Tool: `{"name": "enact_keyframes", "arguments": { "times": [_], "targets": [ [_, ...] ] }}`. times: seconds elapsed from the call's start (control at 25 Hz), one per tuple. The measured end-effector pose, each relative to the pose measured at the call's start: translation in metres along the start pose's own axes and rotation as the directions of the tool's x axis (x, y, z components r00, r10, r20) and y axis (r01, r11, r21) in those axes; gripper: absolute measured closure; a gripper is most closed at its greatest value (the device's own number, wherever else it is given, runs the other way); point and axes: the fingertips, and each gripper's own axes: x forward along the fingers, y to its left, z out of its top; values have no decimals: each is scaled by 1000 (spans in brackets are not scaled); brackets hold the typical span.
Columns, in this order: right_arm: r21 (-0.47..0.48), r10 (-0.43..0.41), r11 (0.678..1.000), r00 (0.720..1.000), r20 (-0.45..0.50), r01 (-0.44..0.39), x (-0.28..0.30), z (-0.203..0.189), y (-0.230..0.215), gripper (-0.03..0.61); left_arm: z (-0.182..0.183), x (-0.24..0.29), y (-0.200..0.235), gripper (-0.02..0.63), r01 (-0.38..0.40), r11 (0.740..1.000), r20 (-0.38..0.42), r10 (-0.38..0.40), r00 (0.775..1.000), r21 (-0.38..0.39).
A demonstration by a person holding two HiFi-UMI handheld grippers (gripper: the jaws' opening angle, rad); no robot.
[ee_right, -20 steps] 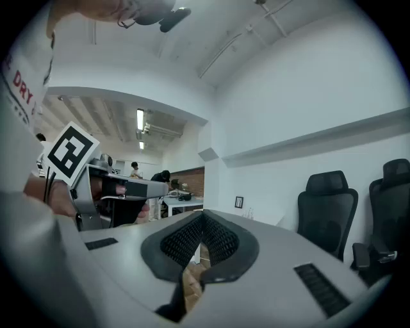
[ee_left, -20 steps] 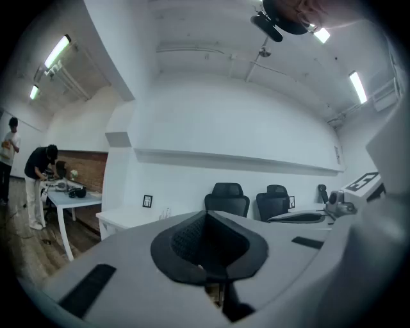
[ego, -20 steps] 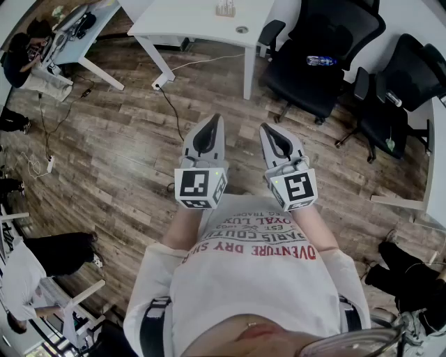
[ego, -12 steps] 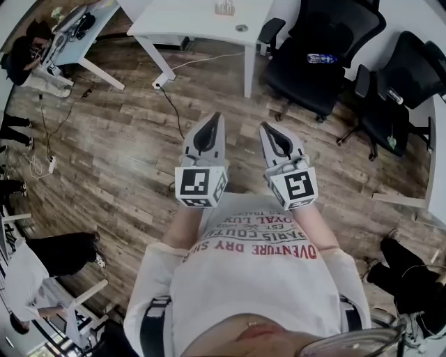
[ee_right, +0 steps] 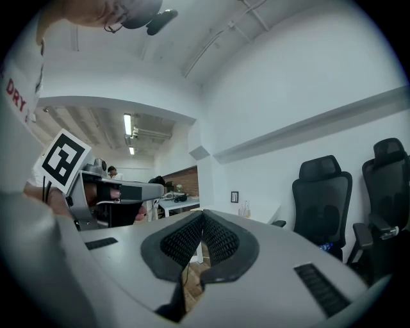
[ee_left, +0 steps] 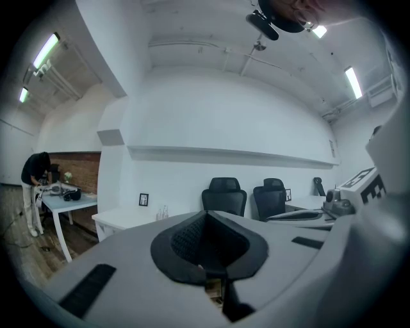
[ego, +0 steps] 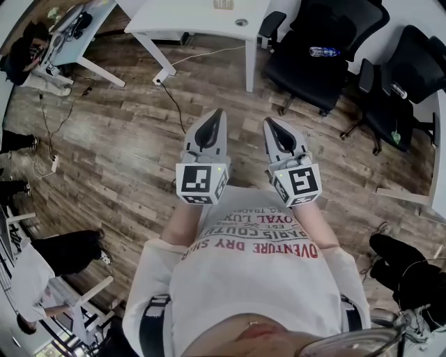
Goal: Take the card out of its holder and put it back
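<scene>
A wooden floor (ego: 125,139) spreads below, with a white table (ego: 188,17) and black office chairs (ego: 313,42) at its far side. The left gripper (ego: 217,113) and right gripper (ego: 269,123) hang level before the person's chest, side by side and apart, each with its jaws pressed together on nothing. A small clear item (ee_left: 163,212) stands on the table, too small to tell whether it is the card holder.

Holder (ego: 223,3): provisional identification only. A small, pale, translucent upright item stands on the white tabletop (ego: 188,17), well apart from both tongs and straight ahead of them. In the head view it lies beyond the tips of the left tongs (ego: 217,113) and right tongs (ego: 269,123), nearer the left tongs' line. In the left gripper view it appears left of the tongs' tip, and in the right gripper view right of the tongs' tip. Its shape is too small to resolve.

Card: not distinguishable at this range. Whether it sits in the holder cannot be told.
</scene>
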Motion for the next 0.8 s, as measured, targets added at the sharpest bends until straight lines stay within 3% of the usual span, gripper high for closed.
{"name": "enact_keyframes", "arguments": {
  "times": [0.4,0.8],
  "targets": [
    [15,-41,999,999,-32,42,68,-7,-13,554,-8,48,55,589,41,999,-21,-41,999,9],
    [8,-123,992,989,-83,124,213,-4,-13,554,1,124,196,589,84,996,-30,-85,996,-43]
  ]
}}
